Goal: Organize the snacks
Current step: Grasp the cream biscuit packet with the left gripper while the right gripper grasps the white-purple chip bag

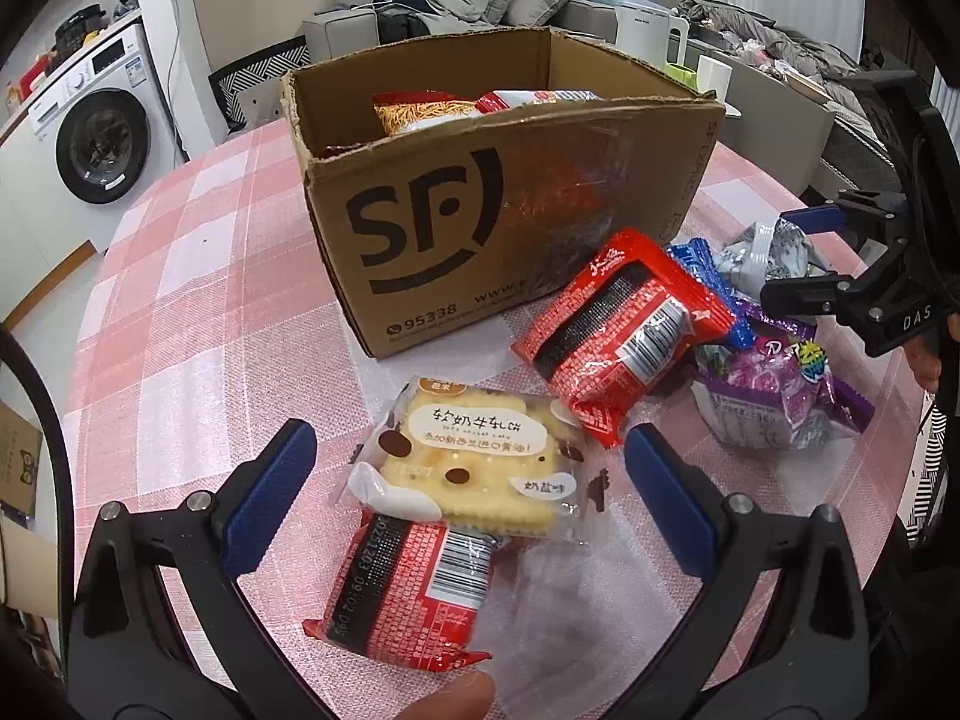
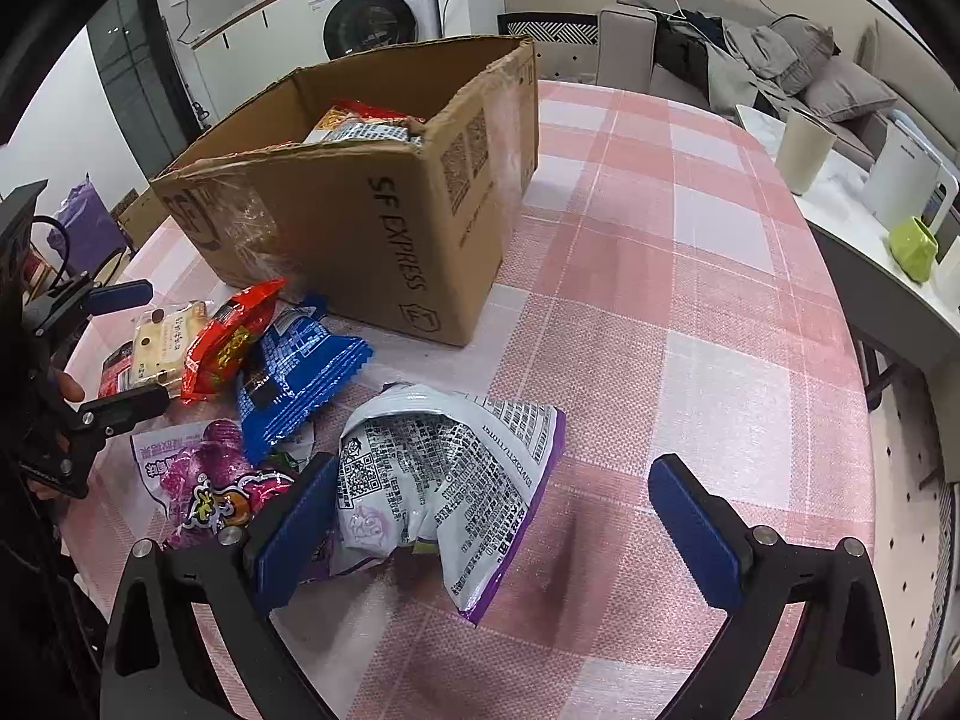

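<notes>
Nearest your left lens, a fingertip (image 1: 459, 697) shows at 6 o'clock, and just beyond it a red packet (image 1: 408, 591) lies flat with the cracker packet (image 1: 474, 468) overlapping its far end. Your left tongs (image 1: 468, 468) stand wide open around that stack and hold nothing. Close now and you could catch both wrappers at once; the slick film may let the lower 1 slide out partway to the box (image 1: 480, 192).

At 1 o'clock from the crackers, a second red packet (image 1: 624, 336) leans across a blue packet (image 1: 705, 267), with the purple candy bag (image 1: 780, 396) at 3 o'clock. Lifting anything from under that pile risks dragging its neighbours toward the table edge.

Your right tongs (image 2: 486, 516) are also spread wide and empty, with the grey-and-purple bag (image 2: 444, 480) between the pads, close against the left pad (image 2: 294, 522) and well clear of the right. It looks puffy and crumpled, so a 1-sided squeeze may push it sideways instead of gripping it, or crush what is inside.

The box sits at 12 o'clock in the left view and 11 o'clock in the right, open-topped, already holding several packets. Its torn near rim could snag a wrapper on the way in. Both tools work near each other over the pile, so you could knock one against the other if both reach for the box together.
</notes>
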Demonstrator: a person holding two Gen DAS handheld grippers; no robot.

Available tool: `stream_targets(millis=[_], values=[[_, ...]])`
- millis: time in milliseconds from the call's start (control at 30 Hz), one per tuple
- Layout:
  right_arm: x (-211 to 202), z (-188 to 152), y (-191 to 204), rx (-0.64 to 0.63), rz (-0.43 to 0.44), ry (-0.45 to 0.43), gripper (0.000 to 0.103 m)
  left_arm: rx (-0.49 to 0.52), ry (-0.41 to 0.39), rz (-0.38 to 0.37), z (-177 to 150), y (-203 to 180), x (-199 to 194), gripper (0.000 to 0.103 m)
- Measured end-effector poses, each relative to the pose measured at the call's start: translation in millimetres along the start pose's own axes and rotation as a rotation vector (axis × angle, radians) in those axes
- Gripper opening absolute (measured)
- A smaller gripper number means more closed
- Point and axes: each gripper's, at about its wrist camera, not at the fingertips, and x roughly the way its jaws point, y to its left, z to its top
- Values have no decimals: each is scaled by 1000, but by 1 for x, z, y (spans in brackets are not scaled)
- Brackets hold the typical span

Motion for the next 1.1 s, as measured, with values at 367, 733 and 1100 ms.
stream_targets(millis=[367, 733, 1100], values=[[12, -2, 9, -22, -12, 21, 103, 3, 7, 2, -4, -6, 3, 102], [13, -2, 8, -17, 26, 11, 88, 3, 14, 3, -6, -6, 9, 102], [5, -3, 9, -41, 43, -26, 54, 5, 15, 3, -7, -7, 8, 102]])
